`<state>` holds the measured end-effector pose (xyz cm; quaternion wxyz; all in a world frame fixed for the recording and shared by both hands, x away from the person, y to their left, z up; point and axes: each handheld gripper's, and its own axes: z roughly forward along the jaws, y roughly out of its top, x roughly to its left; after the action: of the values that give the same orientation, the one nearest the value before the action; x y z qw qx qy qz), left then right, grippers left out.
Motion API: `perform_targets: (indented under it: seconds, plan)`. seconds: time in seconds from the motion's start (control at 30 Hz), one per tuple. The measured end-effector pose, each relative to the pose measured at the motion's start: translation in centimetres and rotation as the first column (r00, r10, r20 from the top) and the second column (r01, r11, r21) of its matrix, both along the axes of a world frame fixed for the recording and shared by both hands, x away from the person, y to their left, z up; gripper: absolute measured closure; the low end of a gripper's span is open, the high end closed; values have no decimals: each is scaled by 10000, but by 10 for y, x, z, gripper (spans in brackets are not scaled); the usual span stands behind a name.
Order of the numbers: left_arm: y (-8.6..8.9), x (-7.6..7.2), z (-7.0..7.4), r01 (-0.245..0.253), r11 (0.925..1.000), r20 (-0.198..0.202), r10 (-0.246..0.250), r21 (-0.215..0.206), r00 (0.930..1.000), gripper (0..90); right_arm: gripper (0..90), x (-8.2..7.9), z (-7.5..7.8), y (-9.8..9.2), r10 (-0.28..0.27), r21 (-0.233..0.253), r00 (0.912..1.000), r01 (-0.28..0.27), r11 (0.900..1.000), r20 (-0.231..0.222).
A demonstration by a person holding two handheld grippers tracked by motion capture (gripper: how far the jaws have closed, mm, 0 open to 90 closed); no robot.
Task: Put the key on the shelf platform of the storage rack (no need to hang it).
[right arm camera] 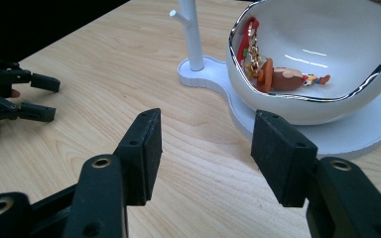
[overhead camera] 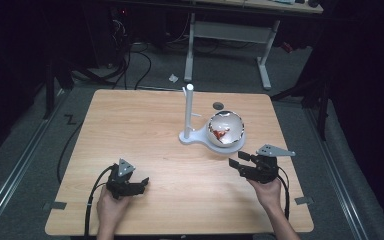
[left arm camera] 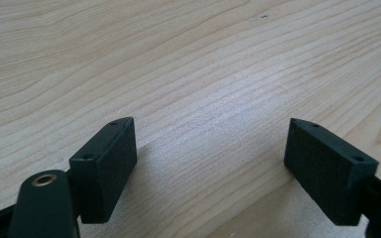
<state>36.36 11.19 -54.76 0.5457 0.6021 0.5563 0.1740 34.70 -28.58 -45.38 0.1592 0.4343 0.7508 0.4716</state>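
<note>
A white bowl [overhead camera: 225,129] [right arm camera: 327,99] with a shiny rim sits on a white stand base [overhead camera: 192,137] [right arm camera: 357,134] that carries an upright white post [overhead camera: 188,111] [right arm camera: 191,29]. Inside the bowl lies a small red and orange figure on a gold chain [overhead camera: 221,134] [right arm camera: 273,74]. My right gripper [overhead camera: 240,161] [right arm camera: 206,148] is open, a short way in front of the bowl, jaws empty. My left gripper [overhead camera: 142,183] [left arm camera: 211,158] is open over bare wood at the near left, nothing between its jaws.
The wooden table [overhead camera: 145,130] has its near edge just behind both hands. A dark round disc [overhead camera: 218,105] lies behind the bowl. Beyond the table stand a desk frame [overhead camera: 230,40] and cables [overhead camera: 130,65] on the floor.
</note>
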Motion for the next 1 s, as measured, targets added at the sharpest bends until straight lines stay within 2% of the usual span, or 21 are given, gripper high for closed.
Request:
perform_targets:
  seconds: [0.8, 1.0]
  plan:
    - [0, 0, 0, -4, 10000, -4, 4, 12, 10000, 209, 446, 7, -30, 16, 33, -511, 9987, -59, 9987, -506]
    - [0, 0, 0, -3, 10000, 0, 3, -5, 10000, 209, 435, 10, -44, 21, -78, -907, 9977, 17, 9959, -674]
